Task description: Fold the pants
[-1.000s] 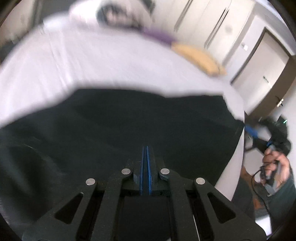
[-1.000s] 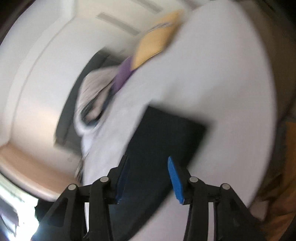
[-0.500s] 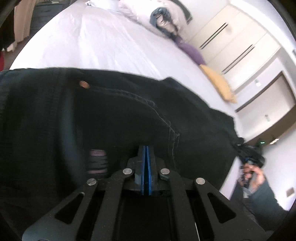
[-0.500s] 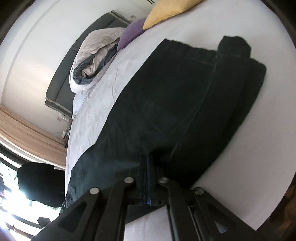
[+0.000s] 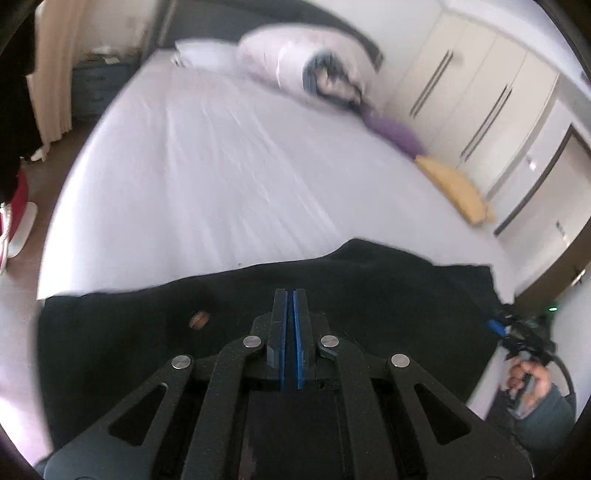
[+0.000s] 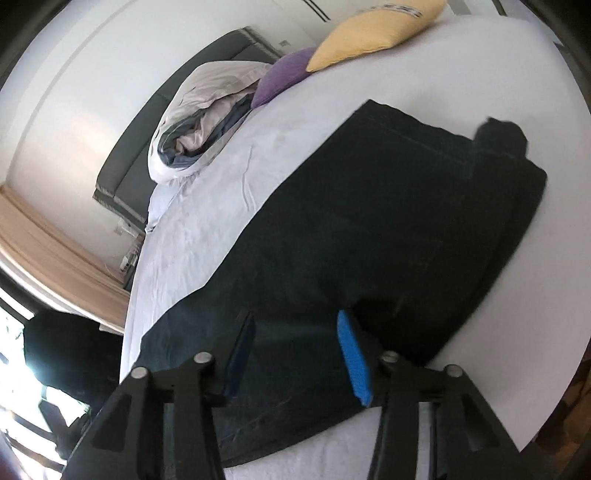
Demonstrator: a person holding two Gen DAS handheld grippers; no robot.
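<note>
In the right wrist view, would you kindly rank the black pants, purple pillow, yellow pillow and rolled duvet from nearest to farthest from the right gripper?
1. Black pants: directly under the right gripper, whose jaws have just opened.
2. Rolled duvet: upper left, at the headboard.
3. Purple pillow: just right of the duvet.
4. Yellow pillow: top edge, farthest.

Black pants (image 6: 388, 221), white bed sheet (image 5: 221, 166), yellow cushion (image 6: 376, 33), purple cushion (image 6: 284, 75)
</note>
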